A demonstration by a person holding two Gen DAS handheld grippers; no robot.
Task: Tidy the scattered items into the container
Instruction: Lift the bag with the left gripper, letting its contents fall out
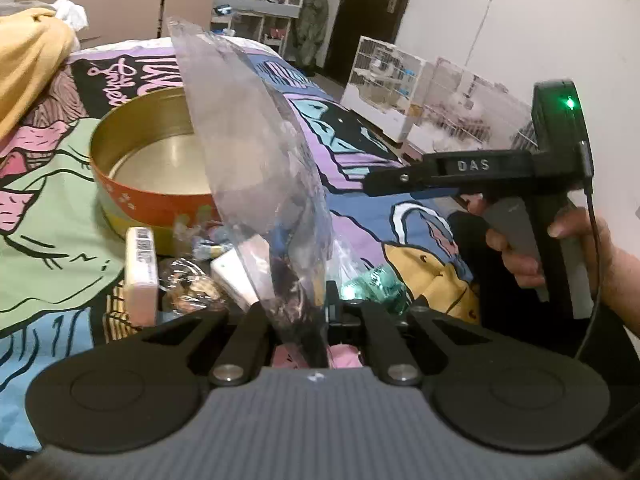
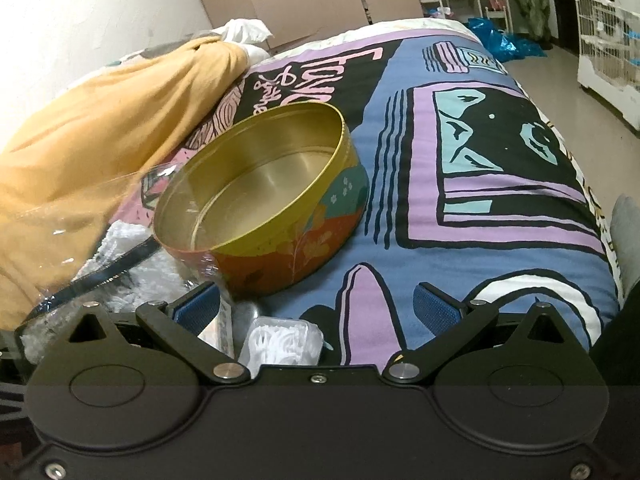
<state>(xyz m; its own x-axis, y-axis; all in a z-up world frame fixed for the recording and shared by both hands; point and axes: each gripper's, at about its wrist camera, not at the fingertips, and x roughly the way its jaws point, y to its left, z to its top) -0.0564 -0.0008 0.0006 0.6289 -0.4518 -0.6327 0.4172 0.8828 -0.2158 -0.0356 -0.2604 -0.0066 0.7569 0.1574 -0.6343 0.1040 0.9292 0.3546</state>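
Your left gripper pinches the clear plastic bag beside the tin; right gripper fingers spread.

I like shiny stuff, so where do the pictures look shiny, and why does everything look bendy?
Left wrist view: the clear crinkly plastic bag catches pale glare and looks smeared with blur; straight walls bow at the edges from the fisheye lens. Right wrist view: the round gold metal tin gleams softly inside; the picture's corners go dark.

bedspread: cartoon print | yellow blanket: bunched beside wall | wire cages: on floor | dark door
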